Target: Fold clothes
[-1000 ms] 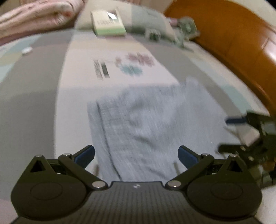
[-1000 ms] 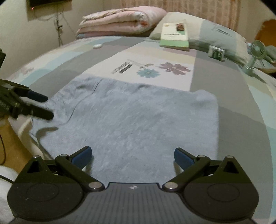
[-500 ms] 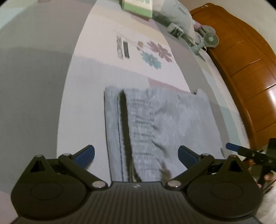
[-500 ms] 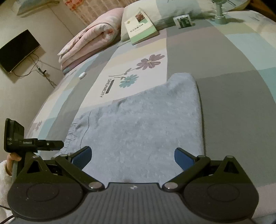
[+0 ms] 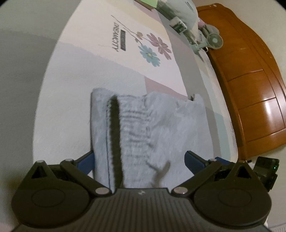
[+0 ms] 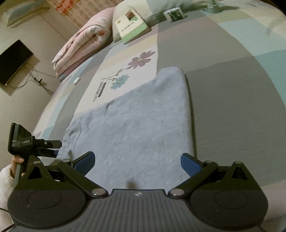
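A pale blue fleecy garment [image 6: 135, 128] lies spread flat on a bed, on a bedsheet [image 6: 232, 92] patterned in grey, cream and pale green blocks with a printed flower motif [image 6: 132, 69]. In the left wrist view the same garment [image 5: 160, 128] shows a gathered, ribbed band at its near end and a dark open slit running along its length, where the fabric gapes like a mouth; what is inside that opening cannot be seen. The left gripper [image 5: 139, 160] hangs over that gathered end with its blue-padded fingers [image 5: 192, 158] spread wide apart, one on either side of the cloth, holding nothing. The right gripper [image 6: 137, 160] hovers over the other end of the garment, its fingers [image 6: 189, 163] likewise wide apart and empty, and beyond its left finger the left gripper shows from the side, grasped by a hand [image 6: 17, 160] in a white fuzzy sleeve [image 6: 5, 178]. At the head of the bed sit a folded pink quilt [image 6: 84, 41], a pillow [image 6: 178, 7], a green-and-white book [image 6: 132, 23] resting against it, and a small printed box [image 6: 174, 14]; the box's contents cannot be told. A small handheld fan [image 5: 213, 40] stands near the wooden headboard [image 5: 250, 80]. A dark screen [image 6: 13, 60] hangs on the wall.
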`<state>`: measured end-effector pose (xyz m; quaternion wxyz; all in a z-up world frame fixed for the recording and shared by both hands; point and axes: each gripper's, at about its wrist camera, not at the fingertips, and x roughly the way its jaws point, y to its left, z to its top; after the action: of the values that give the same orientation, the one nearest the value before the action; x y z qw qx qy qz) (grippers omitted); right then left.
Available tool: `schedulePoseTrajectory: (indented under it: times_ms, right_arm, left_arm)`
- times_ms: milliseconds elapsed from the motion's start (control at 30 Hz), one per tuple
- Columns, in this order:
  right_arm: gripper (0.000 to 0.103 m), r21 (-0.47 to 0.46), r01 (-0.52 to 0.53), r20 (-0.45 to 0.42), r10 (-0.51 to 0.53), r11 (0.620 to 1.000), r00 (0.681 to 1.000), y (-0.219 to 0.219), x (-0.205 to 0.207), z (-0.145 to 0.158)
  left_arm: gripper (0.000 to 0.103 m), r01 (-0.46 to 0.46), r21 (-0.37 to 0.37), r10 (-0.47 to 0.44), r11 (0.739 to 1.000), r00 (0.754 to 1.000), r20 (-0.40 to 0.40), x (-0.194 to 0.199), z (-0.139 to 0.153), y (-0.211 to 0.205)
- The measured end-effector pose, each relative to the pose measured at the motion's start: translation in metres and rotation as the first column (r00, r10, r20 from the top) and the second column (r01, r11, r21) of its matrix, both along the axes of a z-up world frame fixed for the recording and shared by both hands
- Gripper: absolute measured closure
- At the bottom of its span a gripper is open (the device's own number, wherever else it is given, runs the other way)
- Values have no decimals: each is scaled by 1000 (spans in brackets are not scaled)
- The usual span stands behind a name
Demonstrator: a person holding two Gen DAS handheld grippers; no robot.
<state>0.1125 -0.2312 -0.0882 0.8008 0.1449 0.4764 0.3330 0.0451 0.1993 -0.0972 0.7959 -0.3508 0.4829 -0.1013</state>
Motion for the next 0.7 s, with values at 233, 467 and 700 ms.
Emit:
schedulePoseTrajectory:
  times_ms: [233,467,700]
  right_arm:
    - [0,25,18,2,-18,1000,1000,0,22,2]
    - [0,33,21,-60,-19,999,998,-13,39,-5]
    - [0,78,10,-205,7,997,979,-28,50,-27]
  left_arm:
    - [1,40,-42,-40,998,999,-6,14,-2,4]
    - [1,60,-165,-68,984,997,-42,-12,-11,8]
    - [1,25,-281,-38,959,998,-42,-3,-24,17]
